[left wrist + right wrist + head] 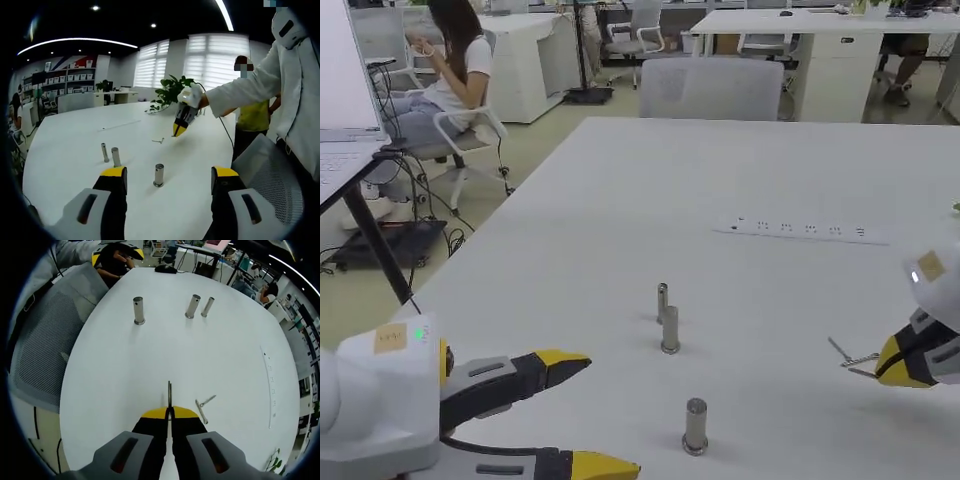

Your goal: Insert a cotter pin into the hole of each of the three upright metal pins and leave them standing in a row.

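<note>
Cotter pin (169,392) is pinched in the closed jaws of the right gripper (169,412), its long axis pointing straight out to 12 o'clock in the right gripper view. Well ahead stand a lone metal pin (138,310) at 11 o'clock and a close pair (193,306) near 1 o'clock, all upright. Spare cotter pins (204,407) lie on the table (150,360) at 2 o'clock, just beside the jaws. The left gripper (610,415), jaws wide and empty, is nearer the lone one.
</note>
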The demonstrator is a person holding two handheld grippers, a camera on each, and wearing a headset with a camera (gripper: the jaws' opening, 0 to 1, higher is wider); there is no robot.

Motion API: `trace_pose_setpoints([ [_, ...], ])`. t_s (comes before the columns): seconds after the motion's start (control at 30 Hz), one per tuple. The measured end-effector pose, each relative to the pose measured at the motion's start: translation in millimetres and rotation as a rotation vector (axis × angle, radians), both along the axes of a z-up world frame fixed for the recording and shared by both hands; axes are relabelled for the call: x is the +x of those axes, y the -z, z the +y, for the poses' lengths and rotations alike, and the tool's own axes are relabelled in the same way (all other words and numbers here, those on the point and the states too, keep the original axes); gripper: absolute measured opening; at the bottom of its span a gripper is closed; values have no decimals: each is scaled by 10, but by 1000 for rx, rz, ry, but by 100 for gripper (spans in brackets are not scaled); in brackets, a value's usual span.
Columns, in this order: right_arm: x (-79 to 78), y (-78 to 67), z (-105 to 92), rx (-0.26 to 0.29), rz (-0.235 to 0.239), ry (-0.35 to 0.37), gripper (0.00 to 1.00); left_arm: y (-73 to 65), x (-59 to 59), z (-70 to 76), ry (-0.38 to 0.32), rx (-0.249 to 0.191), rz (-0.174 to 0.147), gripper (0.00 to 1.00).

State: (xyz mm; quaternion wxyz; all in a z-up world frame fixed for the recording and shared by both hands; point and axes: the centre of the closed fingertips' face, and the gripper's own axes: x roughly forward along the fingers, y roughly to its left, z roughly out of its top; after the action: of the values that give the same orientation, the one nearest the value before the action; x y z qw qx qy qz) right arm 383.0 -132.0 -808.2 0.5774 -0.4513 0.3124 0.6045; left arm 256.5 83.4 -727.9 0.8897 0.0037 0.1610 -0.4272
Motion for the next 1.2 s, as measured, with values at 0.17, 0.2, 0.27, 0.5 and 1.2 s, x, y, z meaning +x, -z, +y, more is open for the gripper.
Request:
trace_pose_setpoints([
  [0.17, -197, -149, 129, 11, 5, -23, 2, -29, -14, -88, 22, -3, -11, 68],
  [0.2, -226, -173, 150, 14, 6, -26, 2, -36, -21, -107, 27, -2, -13, 67],
  [0.27, -303, -235, 214, 26, 7, -33, 2, -48, -37, -152, 39, 1, -19, 67],
  [0.5, -559, -392, 380, 32, 7, -68, 2, -57, -80, -270, 77, 4, -30, 65],
  [1.2, -1179, -639, 747, 38, 45, -130, 2, -85, -215, -647, 198, 10, -58, 55],
])
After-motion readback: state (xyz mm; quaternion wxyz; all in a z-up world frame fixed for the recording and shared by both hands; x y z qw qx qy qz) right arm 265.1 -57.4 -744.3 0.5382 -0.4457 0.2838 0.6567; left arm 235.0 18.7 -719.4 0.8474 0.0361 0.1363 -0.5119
